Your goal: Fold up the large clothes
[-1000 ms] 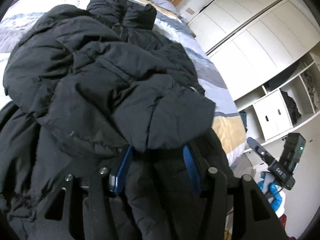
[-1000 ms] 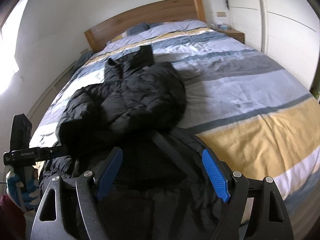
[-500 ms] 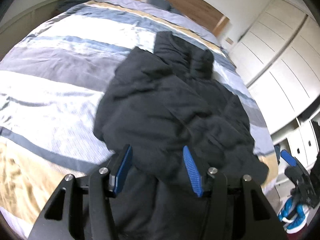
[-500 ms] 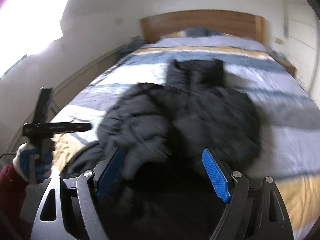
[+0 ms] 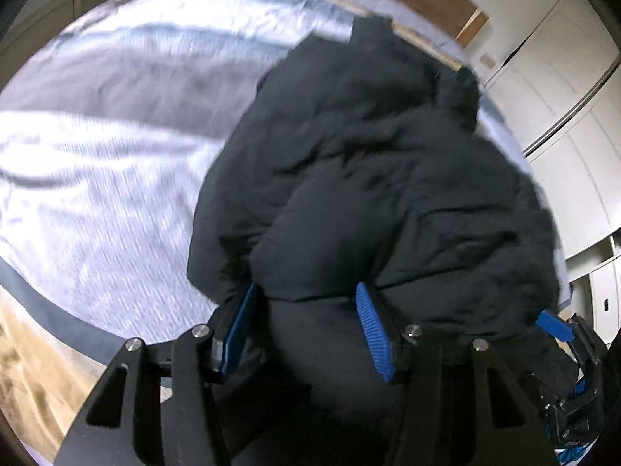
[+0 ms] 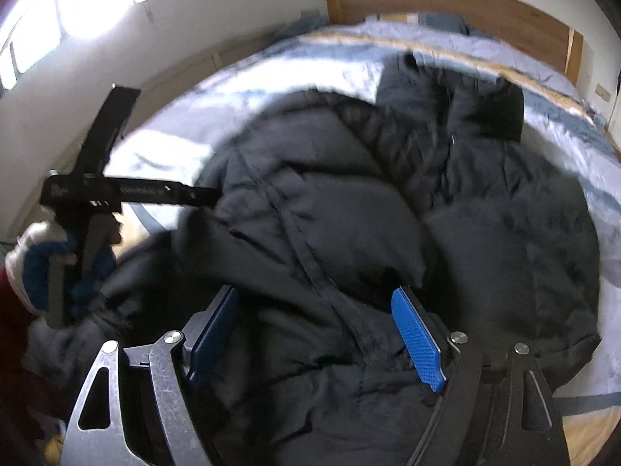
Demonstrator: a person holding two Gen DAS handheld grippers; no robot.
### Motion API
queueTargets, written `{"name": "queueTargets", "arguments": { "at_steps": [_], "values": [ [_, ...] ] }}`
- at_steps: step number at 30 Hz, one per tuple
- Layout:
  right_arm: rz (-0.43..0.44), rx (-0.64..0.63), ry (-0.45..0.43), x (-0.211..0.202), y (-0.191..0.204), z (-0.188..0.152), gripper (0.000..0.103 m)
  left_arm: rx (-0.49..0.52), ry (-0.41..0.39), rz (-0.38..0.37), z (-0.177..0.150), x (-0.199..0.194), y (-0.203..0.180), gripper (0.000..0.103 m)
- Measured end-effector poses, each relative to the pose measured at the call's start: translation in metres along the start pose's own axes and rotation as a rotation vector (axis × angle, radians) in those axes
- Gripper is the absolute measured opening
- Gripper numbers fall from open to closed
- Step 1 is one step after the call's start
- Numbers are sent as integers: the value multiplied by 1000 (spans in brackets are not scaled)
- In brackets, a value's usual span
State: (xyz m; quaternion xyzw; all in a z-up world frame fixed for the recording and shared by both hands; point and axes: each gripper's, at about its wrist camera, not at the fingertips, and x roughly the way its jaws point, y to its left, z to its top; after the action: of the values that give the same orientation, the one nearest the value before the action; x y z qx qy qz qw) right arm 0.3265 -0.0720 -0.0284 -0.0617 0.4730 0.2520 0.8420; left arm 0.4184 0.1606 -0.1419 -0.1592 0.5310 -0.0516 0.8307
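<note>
The black puffer jacket (image 6: 388, 233) lies heaped on the striped bed (image 5: 97, 194) and fills the space in front of both grippers, its padding bulging between the spread fingers of the left gripper (image 5: 306, 330) and of the right gripper (image 6: 318, 334). To the left of the jacket the bedcover is bare, so a gripper could pass there. On the right side the white wardrobe (image 5: 562, 108) stands close to the bed, and the wooden headboard (image 6: 446, 0) closes the far end.
</note>
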Motion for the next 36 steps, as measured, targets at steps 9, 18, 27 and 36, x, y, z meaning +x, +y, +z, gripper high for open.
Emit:
{"name": "queueTargets", "arguments": {
  "at_steps": [9, 18, 27, 36],
  "values": [
    [5, 13, -32, -22, 0, -17, 80, 34, -86, 44, -10, -35, -18, 53],
    [-12, 109, 26, -16, -17, -59, 80, 172, -34, 87, -57, -22, -75, 53],
    [-53, 152, 11, -49, -24, -89, 80, 116, -35, 97, -79, -54, -69, 53],
    [-77, 224, -58, -101, -34, -125, 80, 99, -62, 97, -112, -91, -75, 53]
  ]
}}
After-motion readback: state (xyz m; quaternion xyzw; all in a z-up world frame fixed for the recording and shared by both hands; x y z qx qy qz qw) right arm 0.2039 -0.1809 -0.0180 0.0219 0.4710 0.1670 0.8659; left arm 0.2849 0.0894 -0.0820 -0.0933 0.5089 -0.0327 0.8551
